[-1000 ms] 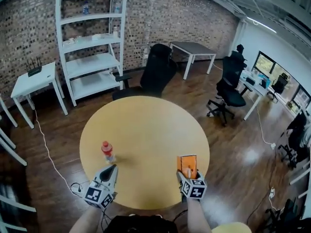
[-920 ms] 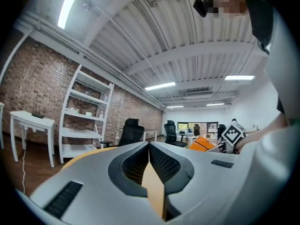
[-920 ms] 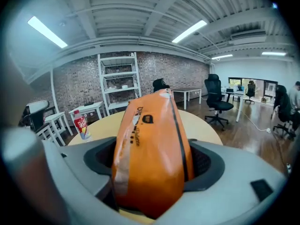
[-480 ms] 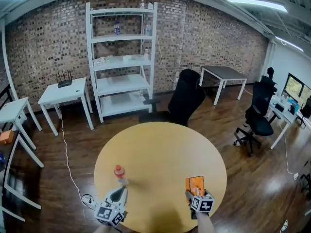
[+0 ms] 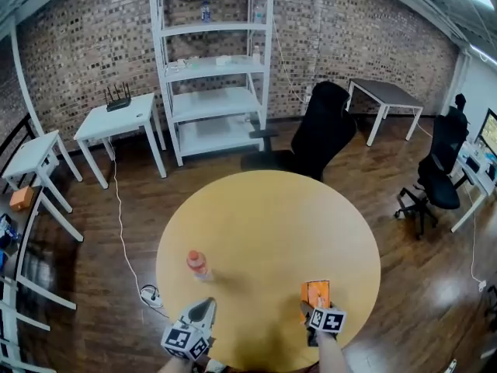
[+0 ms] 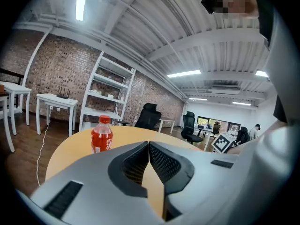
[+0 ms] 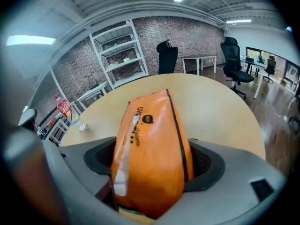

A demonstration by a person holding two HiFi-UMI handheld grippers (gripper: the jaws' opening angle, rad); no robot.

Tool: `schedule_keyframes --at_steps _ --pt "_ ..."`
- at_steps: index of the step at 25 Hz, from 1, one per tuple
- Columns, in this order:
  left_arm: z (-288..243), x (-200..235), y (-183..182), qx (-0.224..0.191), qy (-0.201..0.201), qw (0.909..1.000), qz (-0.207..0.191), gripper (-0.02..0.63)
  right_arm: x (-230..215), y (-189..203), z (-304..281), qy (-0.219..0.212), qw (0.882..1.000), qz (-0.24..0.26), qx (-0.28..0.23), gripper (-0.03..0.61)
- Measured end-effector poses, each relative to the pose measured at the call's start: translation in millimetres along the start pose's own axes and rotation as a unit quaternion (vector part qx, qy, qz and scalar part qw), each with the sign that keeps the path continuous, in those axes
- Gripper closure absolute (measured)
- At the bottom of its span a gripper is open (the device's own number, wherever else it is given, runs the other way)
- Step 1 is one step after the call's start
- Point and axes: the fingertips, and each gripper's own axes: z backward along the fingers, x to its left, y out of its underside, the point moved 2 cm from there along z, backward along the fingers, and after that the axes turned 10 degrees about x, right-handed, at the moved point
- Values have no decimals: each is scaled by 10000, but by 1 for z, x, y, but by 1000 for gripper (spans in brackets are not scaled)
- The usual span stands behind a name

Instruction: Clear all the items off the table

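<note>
Orange packet [image 7: 151,135]: soft glossy pouch, puffed, with dark print near its top, a dark seam down one side and a pale strip along the lower left edge. The right gripper [image 5: 314,308] is clenched on it, one jaw pressing each broad side. The jaws stand wide and the packet's top reaches out past their tips. It sits over the near right part of the round table [image 5: 264,224]; I cannot tell whether its lower end touches the top.

Red bottle [image 5: 197,263]: small, clear plastic, red drink, red cap and label. It stands upright on the table's near left part.

Head view: both items at once, the packet only a plain orange rectangle. Right gripper view: the packet's print and seam. Left gripper view: the bottle side-on, cap and label clear.

Left gripper [image 5: 206,308]: jaws pressed together, nothing between them, at the table's near edge. The bottle stands beyond the tips, slightly left, not touching.
</note>
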Motion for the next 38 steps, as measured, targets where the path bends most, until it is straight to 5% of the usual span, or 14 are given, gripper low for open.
schedule_keyframes --at_steps 6,12,22,32,38 --pt "2 12 7 235 -294 9991 191 609 6 8 -20 18 9994 169 306 155" --pt "10 14 15 405 -348 9984 201 611 7 3 -14 -249 9996 -101 -53 144" --pt "20 20 5 702 143 9974 -30 611 13 -6 -1 -113 9995 -220 -195 92" --pt "21 19 -51 117 697 9969 -334 611 42 -50 92 -421 9874 -526 -1433 94" --pt "12 2 -57 -158 1166 9925 -333 611 67 -71 173 -590 9590 -393 -2745 224"
